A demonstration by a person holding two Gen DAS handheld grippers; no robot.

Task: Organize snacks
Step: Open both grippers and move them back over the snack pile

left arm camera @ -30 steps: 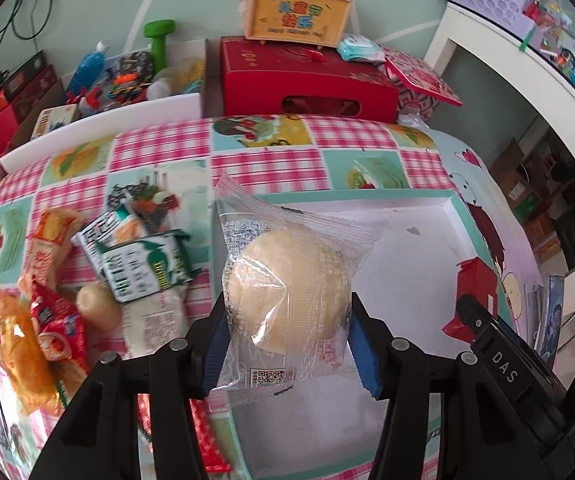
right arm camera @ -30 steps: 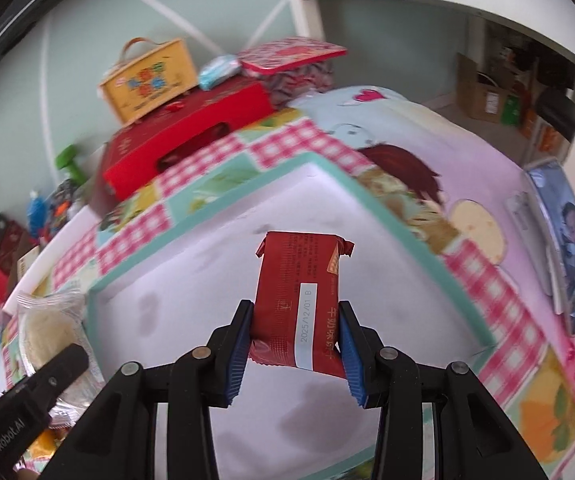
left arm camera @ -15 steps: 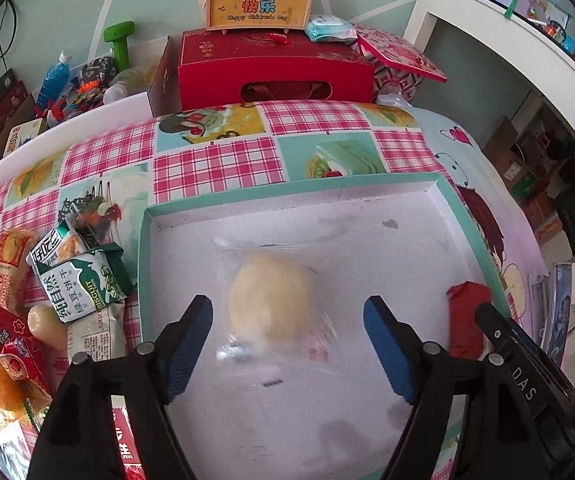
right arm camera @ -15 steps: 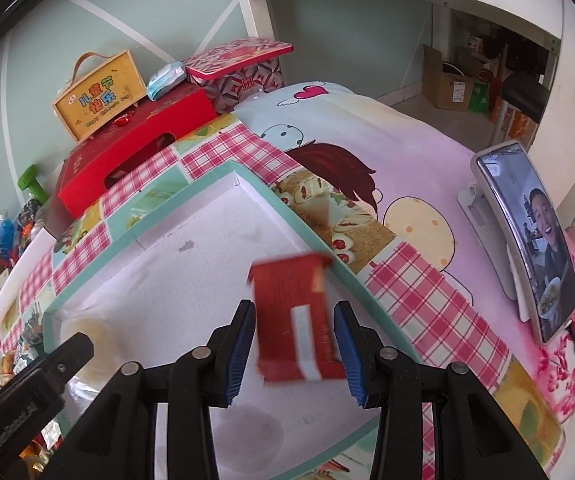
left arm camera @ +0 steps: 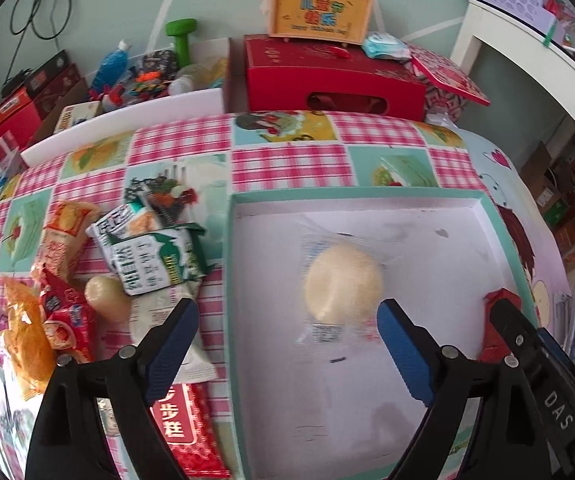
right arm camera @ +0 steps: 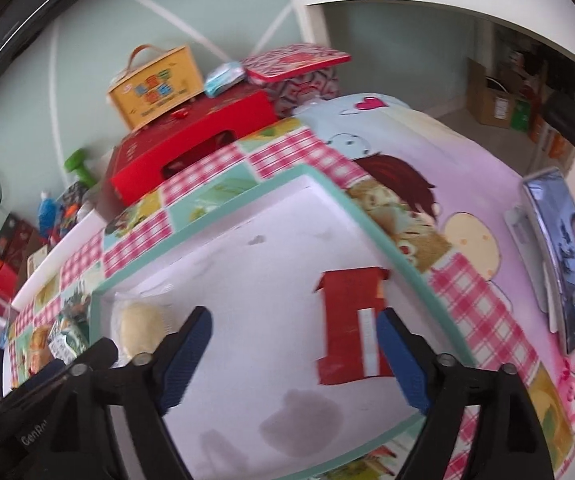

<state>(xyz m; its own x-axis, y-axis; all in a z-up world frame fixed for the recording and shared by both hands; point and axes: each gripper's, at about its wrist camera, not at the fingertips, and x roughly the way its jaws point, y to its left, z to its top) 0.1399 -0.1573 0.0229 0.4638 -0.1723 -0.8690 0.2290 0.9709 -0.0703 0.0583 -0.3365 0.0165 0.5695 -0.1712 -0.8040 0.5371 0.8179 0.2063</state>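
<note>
A white tray with a teal rim point(left arm camera: 229, 280) point(right arm camera: 407, 256) sits on the checked cloth. A pale round bun in a clear wrapper point(left arm camera: 343, 284) point(right arm camera: 139, 328) lies on its floor. My left gripper point(left arm camera: 291, 344) hangs over it, its jaws opening and nothing pressed between the pads. A red snack packet point(right arm camera: 351, 324) point(left arm camera: 499, 320) lies near the tray's right rim. My right gripper point(right arm camera: 293, 356) is above it with its jaws opening, and the right fingertip overlaps the packet's edge. Left of the tray is a pile of loose snacks, among them green-and-white milk cartons point(left arm camera: 155, 260).
A red gift box point(left arm camera: 327, 76) with a yellow carry box point(left arm camera: 319, 12) on top stands behind the table. A phone on a stand point(right arm camera: 567, 256) leans at the right edge. Bottles and a green dumbbell point(left arm camera: 181, 36) crowd the back left.
Both grippers went from shut to open. The bun dropped out of the left one and the red packet out of the right one, and both now lie on the tray floor.
</note>
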